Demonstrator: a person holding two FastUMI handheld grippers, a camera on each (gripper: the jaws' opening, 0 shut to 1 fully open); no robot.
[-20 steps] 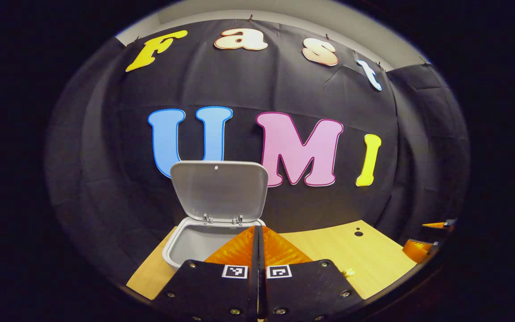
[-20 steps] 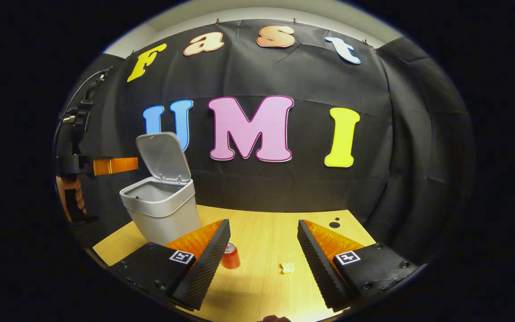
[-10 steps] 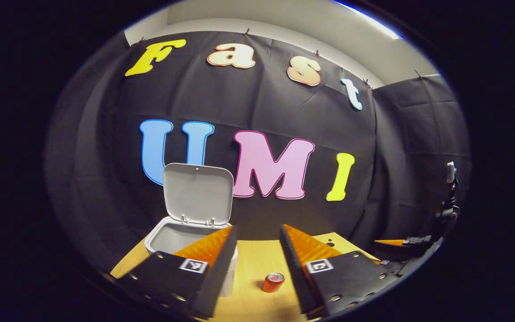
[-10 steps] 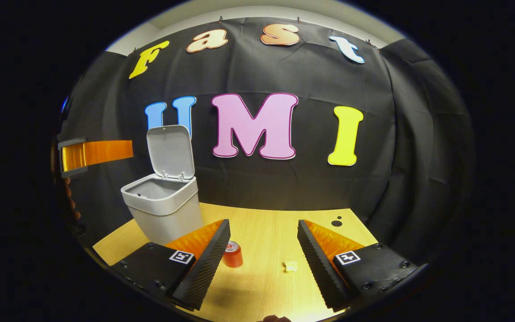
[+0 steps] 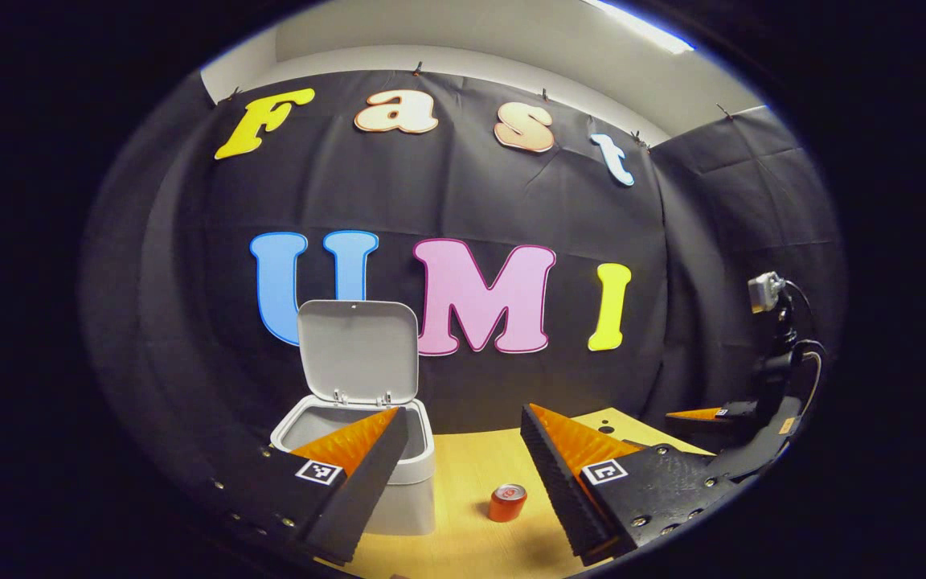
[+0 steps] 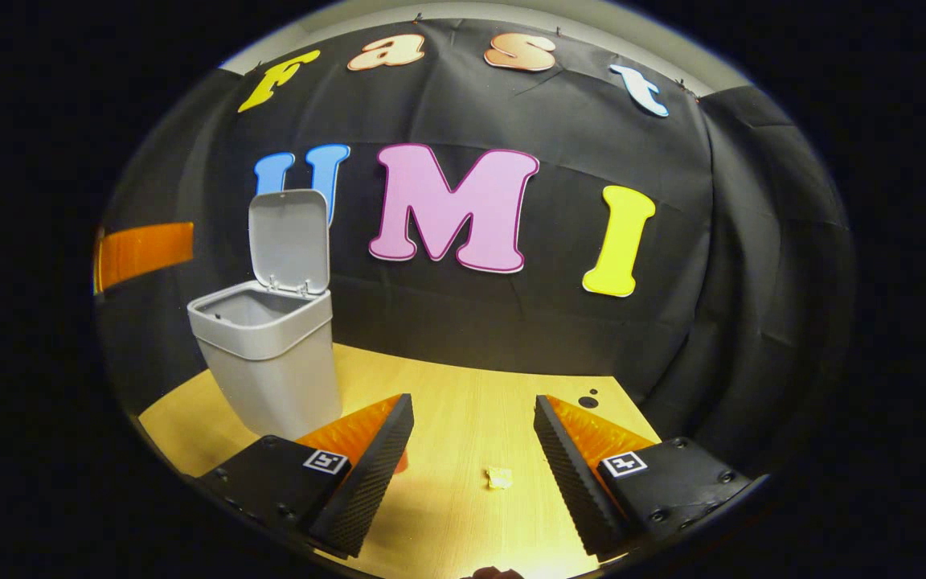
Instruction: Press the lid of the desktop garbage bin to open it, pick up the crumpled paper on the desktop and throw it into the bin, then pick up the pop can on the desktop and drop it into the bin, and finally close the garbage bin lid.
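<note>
- The right gripper [image 6: 471,438], nearest the front edge of the table [image 6: 463,386], hangs low over the wood with its jaws spread wide and nothing between them.
- The crumpled paper [image 6: 499,478] lies on the table just ahead of that gap, a little to the right-finger side of its middle. It is a small flattish scrap with no clear long axis, so a straight reach forward and down should bracket it.
- The left gripper [image 5: 463,458] is also spread and empty. In its own view the pop can [image 5: 507,503] stands upright on the table between its fingers, well below them.
- In the right gripper view the can is mostly hidden behind the left-side finger, so the paper looks to be the right gripper's job; that is a judgement.
- Farther back, towards the table's left rear, the garbage bin [image 6: 266,362] stands with its lid [image 6: 290,240] swung upright. The mouth is clear, so the opening step looks done.
- The paper sits to the bin's right, well apart from it.
</note>
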